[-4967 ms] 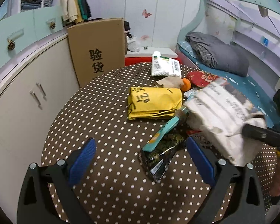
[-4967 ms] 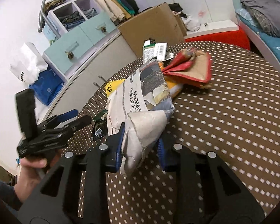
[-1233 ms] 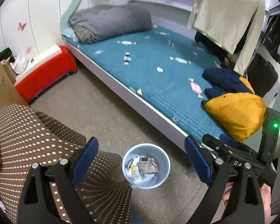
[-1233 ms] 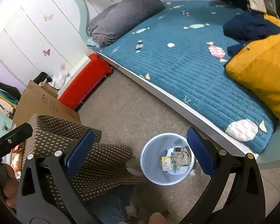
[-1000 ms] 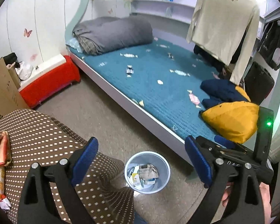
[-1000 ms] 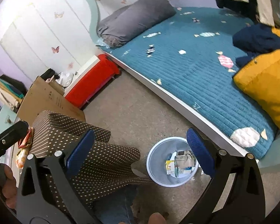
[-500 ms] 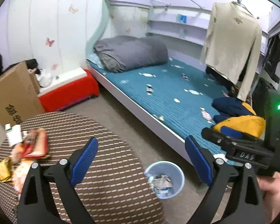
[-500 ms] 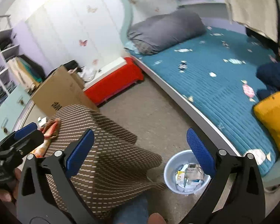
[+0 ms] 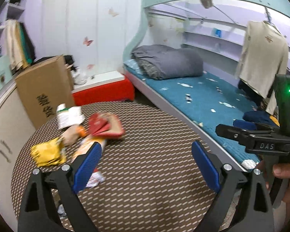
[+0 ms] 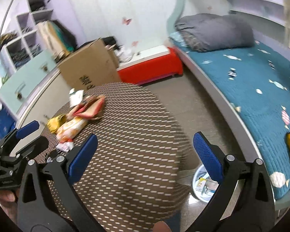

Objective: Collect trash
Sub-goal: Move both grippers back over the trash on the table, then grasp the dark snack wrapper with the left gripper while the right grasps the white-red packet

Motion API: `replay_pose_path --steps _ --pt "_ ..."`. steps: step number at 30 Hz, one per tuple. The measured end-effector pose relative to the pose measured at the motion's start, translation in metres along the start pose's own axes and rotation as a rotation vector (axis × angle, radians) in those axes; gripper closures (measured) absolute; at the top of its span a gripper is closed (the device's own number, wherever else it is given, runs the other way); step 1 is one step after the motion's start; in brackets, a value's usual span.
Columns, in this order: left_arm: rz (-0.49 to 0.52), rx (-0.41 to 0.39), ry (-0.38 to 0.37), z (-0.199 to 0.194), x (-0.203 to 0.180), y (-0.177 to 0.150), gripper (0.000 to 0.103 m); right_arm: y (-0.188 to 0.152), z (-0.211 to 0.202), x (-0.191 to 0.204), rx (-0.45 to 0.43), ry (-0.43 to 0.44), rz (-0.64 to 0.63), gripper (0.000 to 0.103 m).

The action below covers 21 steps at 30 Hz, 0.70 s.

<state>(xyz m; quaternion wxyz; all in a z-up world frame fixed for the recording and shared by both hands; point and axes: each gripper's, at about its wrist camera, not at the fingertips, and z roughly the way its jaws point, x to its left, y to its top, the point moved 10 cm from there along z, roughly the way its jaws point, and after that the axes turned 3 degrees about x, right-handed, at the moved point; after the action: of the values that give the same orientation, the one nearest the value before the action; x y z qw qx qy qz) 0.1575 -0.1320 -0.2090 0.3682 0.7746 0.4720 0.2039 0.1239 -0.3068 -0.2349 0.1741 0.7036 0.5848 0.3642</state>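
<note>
Both tongs, left gripper (image 9: 145, 162) and right gripper (image 10: 145, 154), gaped empty over the table (image 10: 137, 135). Some trash sat in the bin (image 10: 197, 187), near right; wrappers (image 10: 81, 114) remained far left.

Near and right part of the round table (image 9: 154, 164) lay bare; a gripper could pass freely there. Wrappers (image 9: 104, 127) crowded its far left part, with a cardboard box (image 9: 42, 89) standing just behind. Open floor (image 10: 185, 100) separated table from bed (image 10: 251, 81). Waste bin (image 10: 198, 181) stood beside the table's draped edge, partly hidden.
</note>
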Motion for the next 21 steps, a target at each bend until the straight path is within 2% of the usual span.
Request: replay_pose_path --steps 5,12,17,21 --pt "-0.073 0.018 0.059 -0.006 0.059 -0.024 0.011 -0.013 0.029 0.057 0.067 0.051 -0.096 0.006" --pt "-0.135 0.072 0.131 -0.005 0.123 -0.061 0.011 -0.030 0.064 0.111 0.152 0.103 -0.197 0.006" --pt "-0.114 0.134 0.160 0.007 0.153 -0.088 0.011 -0.043 0.086 0.138 0.204 0.127 -0.244 0.006" --pt "-0.069 0.200 0.155 0.025 0.158 -0.101 0.011 -0.050 0.097 0.149 0.231 0.142 -0.264 0.006"
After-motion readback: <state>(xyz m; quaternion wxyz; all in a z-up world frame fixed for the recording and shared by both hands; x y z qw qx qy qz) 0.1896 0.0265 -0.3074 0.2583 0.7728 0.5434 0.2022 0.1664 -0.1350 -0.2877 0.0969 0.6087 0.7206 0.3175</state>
